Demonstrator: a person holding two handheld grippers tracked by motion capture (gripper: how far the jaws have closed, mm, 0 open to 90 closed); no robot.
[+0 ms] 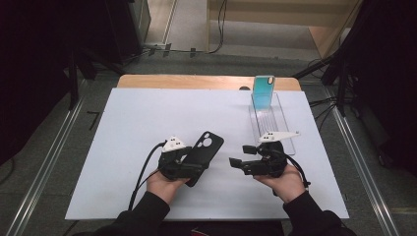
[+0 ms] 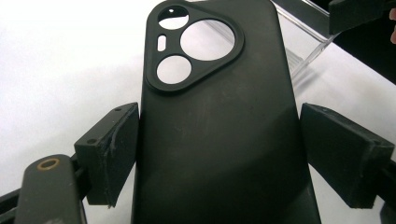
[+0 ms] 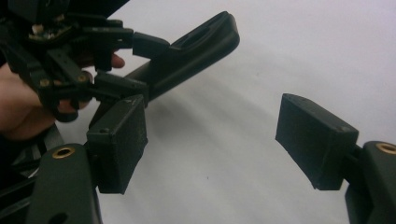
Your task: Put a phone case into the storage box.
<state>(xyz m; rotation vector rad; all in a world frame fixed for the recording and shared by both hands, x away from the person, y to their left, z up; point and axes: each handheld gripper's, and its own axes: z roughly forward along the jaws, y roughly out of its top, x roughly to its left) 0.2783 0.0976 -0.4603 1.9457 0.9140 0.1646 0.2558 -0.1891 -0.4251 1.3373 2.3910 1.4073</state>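
A black phone case with a triangular camera cutout is held in my left gripper, whose jaws are shut on its long sides. In the left gripper view the black phone case lies back side up between the pads of my left gripper. The right gripper view shows the case raised off the sheet and tilted, with my left gripper clamped on it. My right gripper faces it from the right, open and holding nothing.
A teal phone case stands upright at the far end of a clear slotted rack right of centre. A white sheet covers the wooden table. Dark stands and cables flank the table.
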